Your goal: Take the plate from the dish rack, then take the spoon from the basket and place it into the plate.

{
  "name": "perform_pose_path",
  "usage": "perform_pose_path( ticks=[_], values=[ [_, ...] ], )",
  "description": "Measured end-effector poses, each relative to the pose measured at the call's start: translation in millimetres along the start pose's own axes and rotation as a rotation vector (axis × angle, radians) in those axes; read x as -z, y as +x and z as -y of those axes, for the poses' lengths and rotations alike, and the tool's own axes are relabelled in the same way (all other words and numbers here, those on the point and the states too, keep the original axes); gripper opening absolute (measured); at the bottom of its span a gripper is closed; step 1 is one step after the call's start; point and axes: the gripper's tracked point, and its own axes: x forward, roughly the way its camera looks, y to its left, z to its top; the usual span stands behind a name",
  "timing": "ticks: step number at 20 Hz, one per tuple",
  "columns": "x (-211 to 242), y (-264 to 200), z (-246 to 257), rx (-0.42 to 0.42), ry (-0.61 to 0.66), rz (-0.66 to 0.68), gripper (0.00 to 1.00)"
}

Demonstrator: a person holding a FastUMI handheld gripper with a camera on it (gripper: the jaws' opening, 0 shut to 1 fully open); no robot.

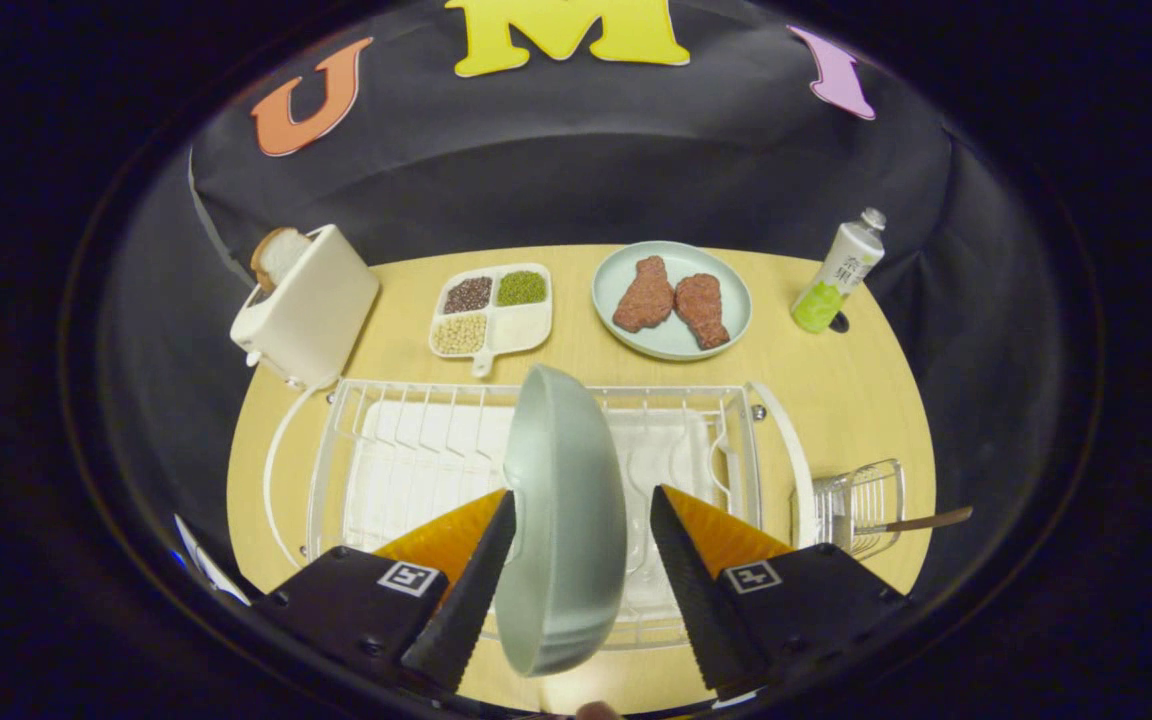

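A pale green plate [564, 560] stands on edge in the white wire dish rack [406, 440], its back turned to the right. My gripper [584, 492] is open and straddles the plate, one finger on each side. The left finger lies against the plate's rim, while a narrow gap separates the right finger from the plate's back. To the right of the rack hangs a small clear basket [866, 500]. A spoon's brown handle [926, 521] sticks out of it to the right, and the spoon's bowl is hidden inside.
Beyond the rack on the wooden table [836, 400] stand a white toaster [311, 310] holding a bread slice, a divided dish of beans [491, 312], a light blue plate [726, 330] with two pieces of meat, and a green-and-white bottle [836, 275].
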Motion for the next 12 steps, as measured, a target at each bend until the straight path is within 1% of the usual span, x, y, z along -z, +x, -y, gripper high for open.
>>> perform_pose_path(
  ticks=[3, 6, 7, 12],
  values=[
    [2, 2, 0, 0.026, 0.04, -0.018, 0.65],
    [0, -4, 3, 0.069, 0.065, -0.003, 0.43],
    [-2, -8, 5, 0.09, 0.067, 0.011, 0.38],
    [-17, -34, 17, 0.188, 0.04, 0.091, 0.36]
  ],
)
